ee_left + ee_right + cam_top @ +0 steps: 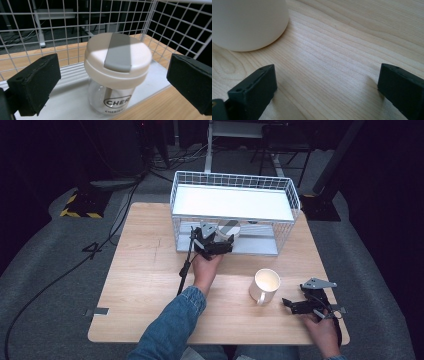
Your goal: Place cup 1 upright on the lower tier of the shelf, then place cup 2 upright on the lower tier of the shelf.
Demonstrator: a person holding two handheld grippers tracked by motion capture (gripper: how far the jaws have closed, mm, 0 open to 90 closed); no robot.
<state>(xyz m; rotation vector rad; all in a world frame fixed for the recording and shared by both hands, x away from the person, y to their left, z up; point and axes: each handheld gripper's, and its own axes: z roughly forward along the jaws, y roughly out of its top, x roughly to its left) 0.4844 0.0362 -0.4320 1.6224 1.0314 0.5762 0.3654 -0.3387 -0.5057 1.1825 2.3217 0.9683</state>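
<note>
A clear glass jar (pixel 117 75) with a cream lid and a grey flip tab stands on the lower shelf of a white wire rack (pixel 235 210). The jar (pixel 231 228) is at the rack's open front. My left gripper (pixel 216 241) is just in front of it, open, with its black pads (pixel 35 85) wide apart on either side of the jar and not touching it. A cream mug (pixel 265 285) stands on the wooden table (pixel 145 280) at the front right. My right gripper (pixel 295 306) rests low beside the mug, open, nothing between its pads (pixel 254 92).
The rack fills the back middle of the table and has a white top shelf (pixel 230 202). A black cable (pixel 184 270) trails from the left gripper across the table. Dark floor, cables and stands lie beyond the table.
</note>
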